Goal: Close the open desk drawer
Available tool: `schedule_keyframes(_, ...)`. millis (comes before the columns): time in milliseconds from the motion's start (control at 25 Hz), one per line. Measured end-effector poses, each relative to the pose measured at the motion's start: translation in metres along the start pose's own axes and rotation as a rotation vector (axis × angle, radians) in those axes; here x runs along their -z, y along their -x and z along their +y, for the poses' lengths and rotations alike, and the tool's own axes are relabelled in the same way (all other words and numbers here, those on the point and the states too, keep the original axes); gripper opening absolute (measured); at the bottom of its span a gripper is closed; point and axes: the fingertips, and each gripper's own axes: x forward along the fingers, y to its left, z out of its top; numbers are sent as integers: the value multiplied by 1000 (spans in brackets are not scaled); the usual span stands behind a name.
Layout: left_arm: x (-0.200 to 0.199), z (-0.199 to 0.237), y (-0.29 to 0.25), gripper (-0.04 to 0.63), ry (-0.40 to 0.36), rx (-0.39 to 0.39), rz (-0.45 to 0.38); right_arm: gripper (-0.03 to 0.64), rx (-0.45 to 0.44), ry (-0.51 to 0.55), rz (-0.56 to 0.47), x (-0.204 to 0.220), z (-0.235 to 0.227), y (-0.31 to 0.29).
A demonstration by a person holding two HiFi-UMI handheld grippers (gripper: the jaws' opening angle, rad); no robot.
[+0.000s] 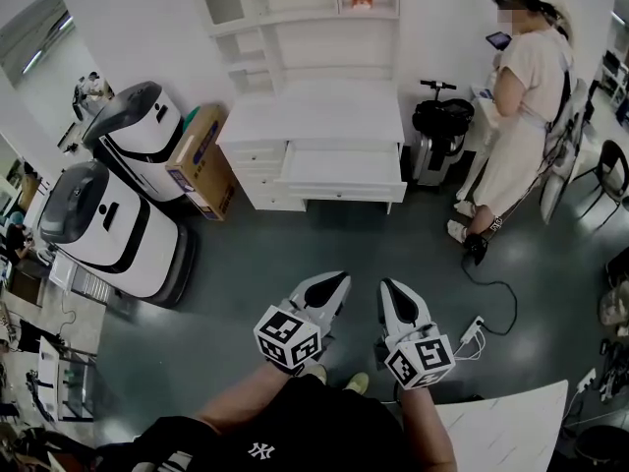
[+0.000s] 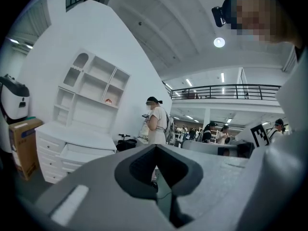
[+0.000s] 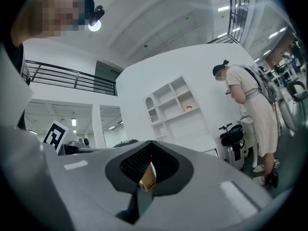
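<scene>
White drawer (image 1: 344, 168) is sitting pulled out at upper centre, well apart from the left gripper (image 1: 338, 279) and right gripper (image 1: 387, 286), both holding their jaws together on nothing, so an off-centre push with those narrow tips is likely risking skewing and jamming it.

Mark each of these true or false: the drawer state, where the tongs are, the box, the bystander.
1. The desk's wide centre drawer stands pulled out. True.
2. The left tongs and right tongs are pressing on the drawer front. False: both are well short of the desk, with bare floor between.
3. A cardboard box stands at the desk's left side. True.
4. The person in the pale dress is sitting at the desk. False: this person stands to the right of it, looking at a tablet.
5. The right tongs grip a tool. False: their jaws are together and hold nothing.
</scene>
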Motion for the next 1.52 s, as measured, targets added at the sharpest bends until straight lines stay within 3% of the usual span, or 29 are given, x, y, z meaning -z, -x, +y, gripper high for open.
schedule_keyframes(280,4,13,-7,0,0,-43,22,25,-25,-4,24,4,-6,-15)
schedule_keyframes(600,6,59,-46,0,-1,-29,28,25,-9,-2,81,20,-28,-69)
schedule_keyframes(1160,-25,249,-139,0,-43,10,42,37,56,23,170,42,-77,-274)
schedule_keyframes(1520,-14,346,-176,0,3,-12,69,67,90,13,302,100,-115,-365)
